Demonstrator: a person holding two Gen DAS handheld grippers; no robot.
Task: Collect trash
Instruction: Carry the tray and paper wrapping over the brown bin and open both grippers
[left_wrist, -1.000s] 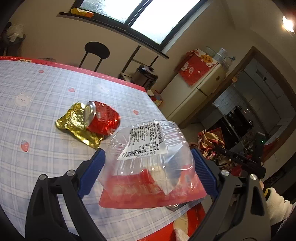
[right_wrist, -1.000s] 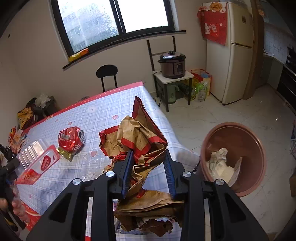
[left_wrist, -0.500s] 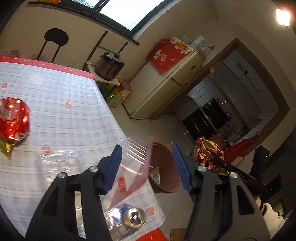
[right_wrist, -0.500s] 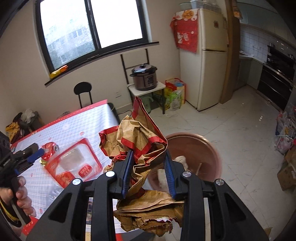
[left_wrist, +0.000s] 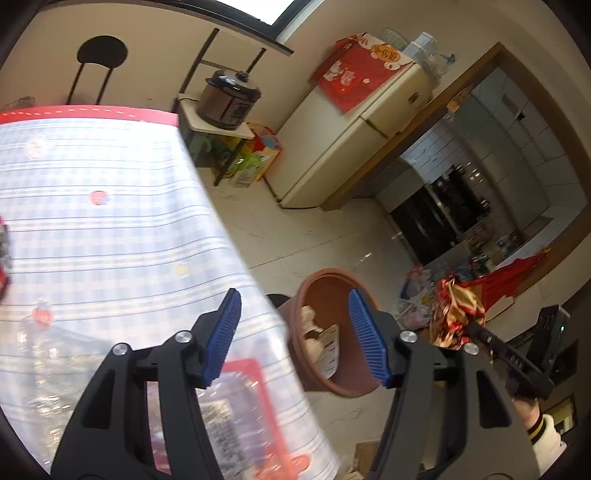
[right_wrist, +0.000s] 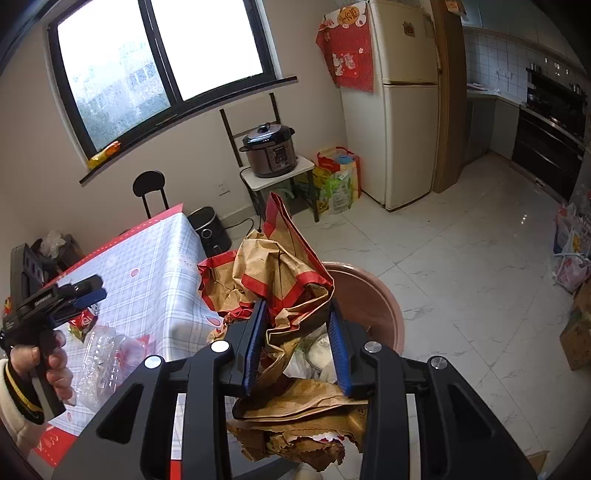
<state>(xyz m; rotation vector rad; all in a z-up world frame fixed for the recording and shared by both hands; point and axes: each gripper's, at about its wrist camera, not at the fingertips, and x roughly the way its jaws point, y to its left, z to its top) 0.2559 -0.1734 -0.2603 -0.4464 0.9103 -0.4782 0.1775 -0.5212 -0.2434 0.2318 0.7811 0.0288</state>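
Right hand-held gripper (right_wrist: 295, 343) is clamped on the crumpled paper bag (right_wrist: 273, 280), hanging right over the brown bin (right_wrist: 384, 310) at frame center. Only the left view shows the left hand-held gripper (left_wrist: 295, 336) spread apart, nothing between its fingers, plastic tray (left_wrist: 236, 406) on the surface (left_wrist: 110, 229) at lower left.

Table (right_wrist: 147, 280) covered by a blue-and-white checked cloth with red border. Lying on it at the near end: a clear plastic container with red rim (left_wrist: 236, 413), a crushed clear plastic bottle (right_wrist: 99, 354), and a red can (right_wrist: 83, 320) on gold foil. Tiled floor (right_wrist: 461, 266), carrying a brown round bin (left_wrist: 332, 332) just beside the table's corner, containing white crumpled trash.
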